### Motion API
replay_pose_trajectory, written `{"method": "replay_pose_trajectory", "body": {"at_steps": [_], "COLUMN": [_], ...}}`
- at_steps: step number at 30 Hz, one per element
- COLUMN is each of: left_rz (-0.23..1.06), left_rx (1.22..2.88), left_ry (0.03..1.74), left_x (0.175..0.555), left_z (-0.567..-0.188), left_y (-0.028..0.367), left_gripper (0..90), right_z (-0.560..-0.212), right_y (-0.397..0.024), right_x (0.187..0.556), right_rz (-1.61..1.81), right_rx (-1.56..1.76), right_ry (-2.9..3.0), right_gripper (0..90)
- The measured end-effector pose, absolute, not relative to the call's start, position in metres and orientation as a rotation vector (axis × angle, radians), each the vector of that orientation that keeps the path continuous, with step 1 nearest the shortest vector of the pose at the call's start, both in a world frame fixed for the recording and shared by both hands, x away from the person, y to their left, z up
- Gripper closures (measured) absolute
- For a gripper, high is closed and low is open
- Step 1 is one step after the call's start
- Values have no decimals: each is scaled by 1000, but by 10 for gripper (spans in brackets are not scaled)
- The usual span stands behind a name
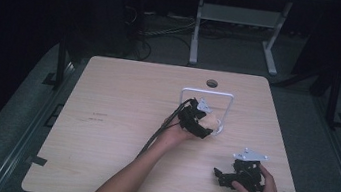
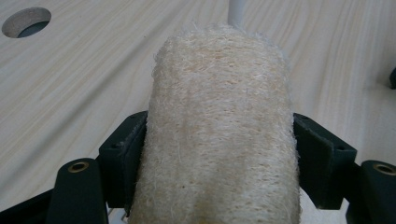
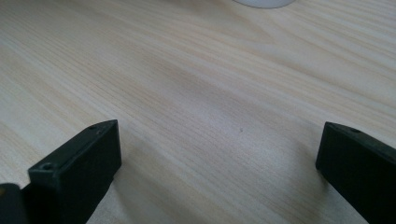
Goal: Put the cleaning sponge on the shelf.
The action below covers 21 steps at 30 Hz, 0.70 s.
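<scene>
In the left gripper view the loofah (image 2: pixel 219 130) runs off the bottom edge, so its near end is unseen; it also covers all but the top of the white post (image 2: pixel 236 11) behind it, itself cut by the top edge; in the right gripper view a white foot (image 3: pixel 264 2) is clipped by the top edge, too little to tell its shape; in the high view the white frame (image 1: pixel 207 93) has its lower left side hidden behind the left gripper (image 1: pixel 203 126), and the loofah there is too small to make out.
</scene>
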State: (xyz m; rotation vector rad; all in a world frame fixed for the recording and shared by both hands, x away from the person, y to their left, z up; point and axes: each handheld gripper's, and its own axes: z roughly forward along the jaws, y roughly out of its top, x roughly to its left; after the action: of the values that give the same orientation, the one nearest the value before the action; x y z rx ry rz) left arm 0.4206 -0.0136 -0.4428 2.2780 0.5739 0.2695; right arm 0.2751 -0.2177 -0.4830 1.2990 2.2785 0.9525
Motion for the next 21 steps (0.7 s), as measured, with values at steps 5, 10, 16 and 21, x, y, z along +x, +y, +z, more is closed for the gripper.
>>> {"method": "replay_pose_trajectory", "body": {"at_steps": [5, 10, 16, 21], "left_rz": [267, 273, 270, 278], "left_rx": [2301, 2317, 2324, 2341], "left_ry": [571, 558, 568, 563], "left_x": [423, 426, 428, 429], "left_z": [-444, -446, -449, -451], "left_y": [-18, -20, -22, -23], "left_gripper": [267, 267, 266, 265], "right_z": [-483, -483, -483, -483], "right_y": [-218, -218, -218, -218], "right_x": [275, 275, 275, 275], "right_rz": [954, 954, 954, 952], "right_rx": [1301, 1302, 1303, 1302], "right_ry": [2279, 2279, 2279, 2280], "right_gripper": [0, 0, 0, 0]}}
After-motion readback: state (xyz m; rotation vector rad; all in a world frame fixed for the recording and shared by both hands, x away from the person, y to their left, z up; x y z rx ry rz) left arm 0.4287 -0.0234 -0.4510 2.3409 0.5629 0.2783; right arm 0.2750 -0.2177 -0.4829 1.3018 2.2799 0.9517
